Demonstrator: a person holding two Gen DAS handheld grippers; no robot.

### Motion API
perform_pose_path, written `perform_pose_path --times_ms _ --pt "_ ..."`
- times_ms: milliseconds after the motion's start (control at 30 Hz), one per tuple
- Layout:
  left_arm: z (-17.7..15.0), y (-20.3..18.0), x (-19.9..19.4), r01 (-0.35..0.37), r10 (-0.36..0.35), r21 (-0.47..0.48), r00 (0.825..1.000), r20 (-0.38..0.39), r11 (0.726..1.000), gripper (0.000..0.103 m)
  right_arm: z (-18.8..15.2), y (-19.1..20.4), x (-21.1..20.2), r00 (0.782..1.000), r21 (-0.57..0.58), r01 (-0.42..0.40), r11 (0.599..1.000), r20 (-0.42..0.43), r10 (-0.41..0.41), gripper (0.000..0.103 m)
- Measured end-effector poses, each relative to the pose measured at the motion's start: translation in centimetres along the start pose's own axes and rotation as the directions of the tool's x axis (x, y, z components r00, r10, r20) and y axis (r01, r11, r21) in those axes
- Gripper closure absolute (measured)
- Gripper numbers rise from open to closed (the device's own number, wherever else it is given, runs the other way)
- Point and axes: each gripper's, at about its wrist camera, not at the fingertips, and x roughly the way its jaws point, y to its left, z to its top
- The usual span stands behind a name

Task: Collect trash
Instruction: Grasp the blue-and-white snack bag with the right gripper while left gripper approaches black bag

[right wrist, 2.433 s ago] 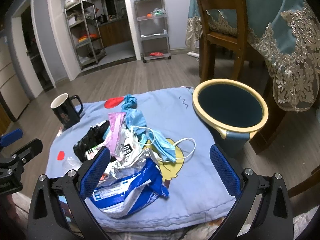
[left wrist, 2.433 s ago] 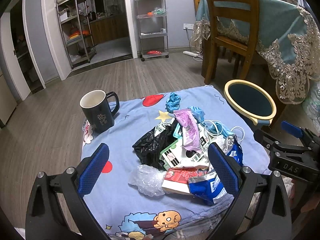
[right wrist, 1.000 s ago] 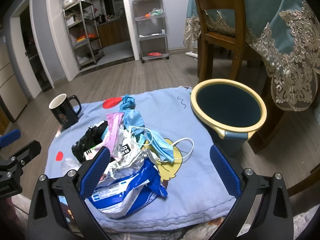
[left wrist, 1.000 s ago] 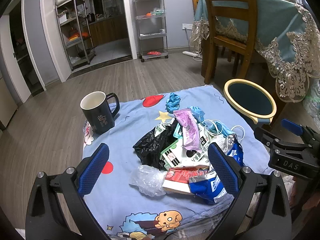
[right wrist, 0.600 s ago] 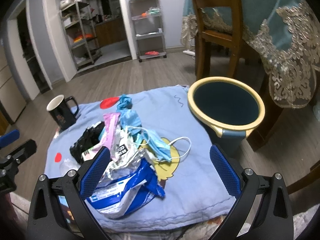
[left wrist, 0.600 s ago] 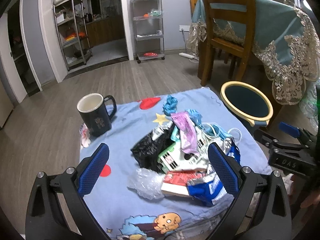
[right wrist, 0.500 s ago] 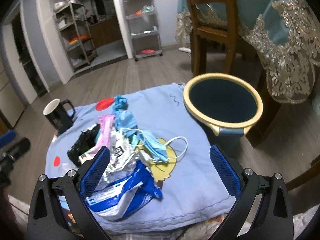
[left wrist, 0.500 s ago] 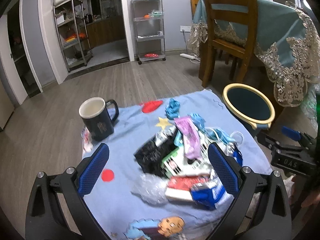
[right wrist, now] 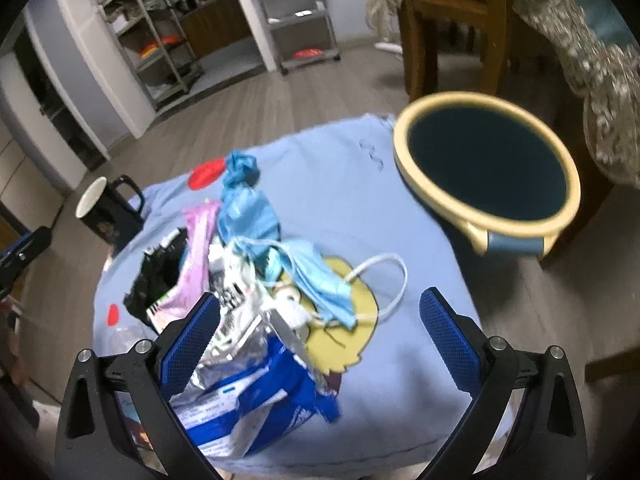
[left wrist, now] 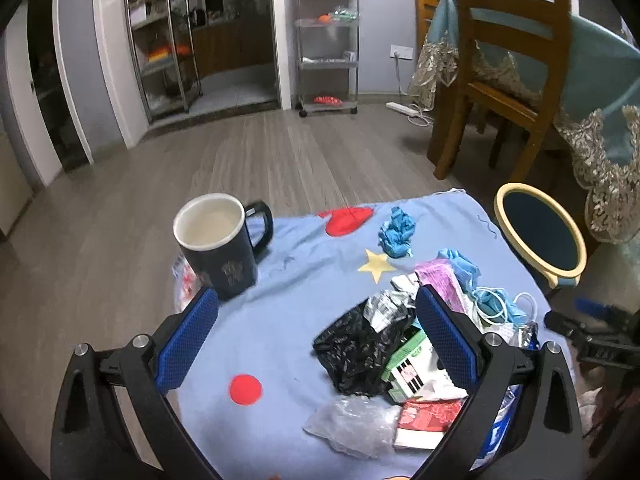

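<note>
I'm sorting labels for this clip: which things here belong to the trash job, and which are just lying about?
Belongs to the job:
- blue face mask
- black plastic bag
- pink wrapper
- blue snack bag
- crumpled blue paper
- bin

Just lying about:
- mug
- wooden chair
- metal shelf cart

The left gripper (left wrist: 316, 336) is held with its 2 blue-padded fingers (left wrist: 188, 340) spread wide apart, nothing between them. The right gripper (right wrist: 320, 340) is likewise wide open and empty, its 2 blue pads (right wrist: 448, 340) facing each other across the gap.
</note>
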Motion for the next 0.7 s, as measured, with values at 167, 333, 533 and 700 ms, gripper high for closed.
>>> perform_pose_path --times_ms 167,333,533,700 --pt "-0.3 -0.2 0.1 0.012 -0.012 0.005 1.000 -0.002 1.000 0.006 -1.9 0.3 1.5 0.995 0.057 -0.040 0.998 -0.090 0.045 0.007" --pt "-0.5 -0.6 0.6 0.030 -0.030 0.004 0.999 -0.021 1.000 0.006 -2.1 0.9 2.3 0.991 0.031 -0.048 0.998 -0.123 0.051 0.029" --pt "-0.7 -1.1 0.4 0.035 -0.035 0.015 0.999 -0.015 0.999 0.006 -1.9 1.0 2.8 0.988 0.010 -0.064 0.998 -0.138 0.064 0.059" --pt "-1.0 -1.3 0.2 0.029 -0.028 0.031 0.999 -0.016 0.999 0.006 -1.7 0.4 1.4 0.992 0.044 -0.085 0.995 -0.091 0.089 0.058"
